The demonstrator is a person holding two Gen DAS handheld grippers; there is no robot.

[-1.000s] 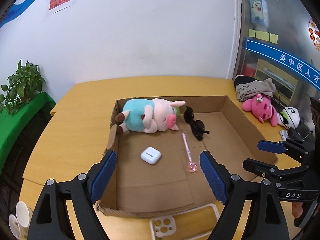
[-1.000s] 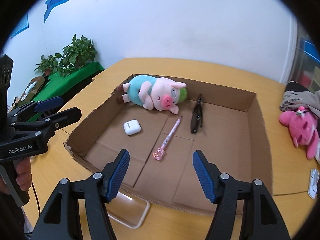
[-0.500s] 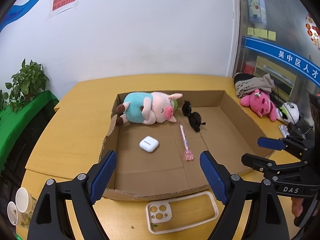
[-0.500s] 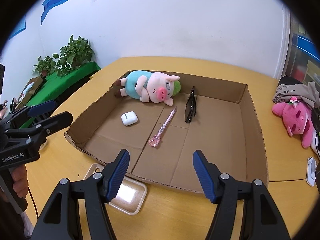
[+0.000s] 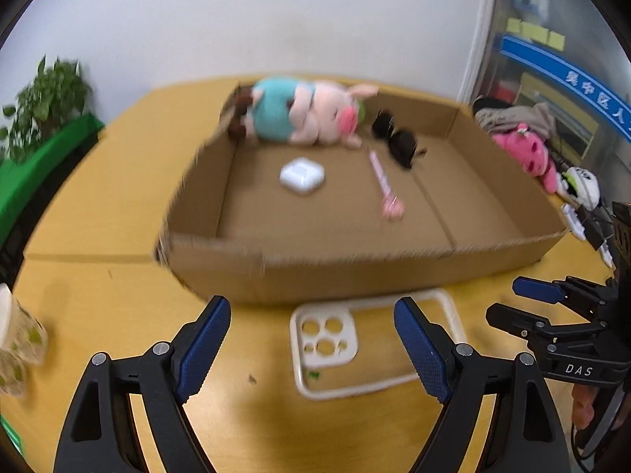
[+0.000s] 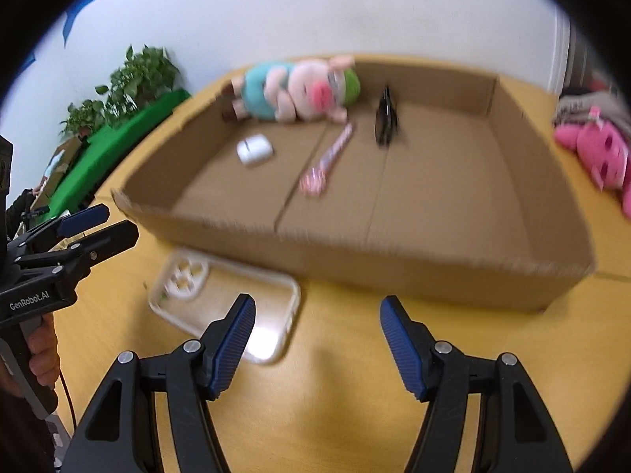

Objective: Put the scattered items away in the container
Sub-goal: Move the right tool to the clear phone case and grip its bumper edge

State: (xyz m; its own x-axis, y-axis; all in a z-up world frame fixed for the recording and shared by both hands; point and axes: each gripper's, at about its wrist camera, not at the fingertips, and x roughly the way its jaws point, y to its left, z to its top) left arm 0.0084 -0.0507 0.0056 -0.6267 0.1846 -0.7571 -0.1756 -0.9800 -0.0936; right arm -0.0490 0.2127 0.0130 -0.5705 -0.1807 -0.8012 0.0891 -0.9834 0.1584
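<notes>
- Cardboard box (image 5: 355, 272) = landmark; shallow, open-topped, sits on the yellow-wood table (image 5: 98, 213).
- Phone case (image 5: 366, 349), clear/off-white with camera cutouts, lies flat on the table just outside the box's near wall, not in the box. Same case in the right wrist view (image 6: 224, 295), off the near-left stretch of that wall.
- Inside the box, far-left corner: plush pig (image 5: 303, 116) in a teal top, lying on its side against the far wall.
- Inside, nearer than the pig: white earbud case (image 5: 301, 175) flat on the box floor, apart from the pig.
- Inside, right of the earbud case: pink pen (image 5: 384, 185) with a decorated end, lying lengthwise on the floor.
- Inside, right of the pig: black sunglasses (image 5: 396, 138), folded, close to the far wall.
- Left gripper (image 5: 311, 351): fingers spread wide, nothing between the pads; hangs above the phone case, just off the box's near wall. Contact with the case: cannot tell.
- Right gripper (image 6: 315, 349): fingers apart, empty; over bare table off the near wall, phone case just behind its left finger.
- Each gripper shows at the edge of the other's view, hand on the grip.
- Outside the box, right side: pink plush toy (image 5: 530, 157) and a grey cloth bundle (image 5: 512, 114) on the table.
- Outside, left: paper cups (image 5: 15, 343) at the table edge; further off, potted plant (image 5: 43, 106) on a green surface.
- Both views motion-blurred; fine detail unreadable.
</notes>
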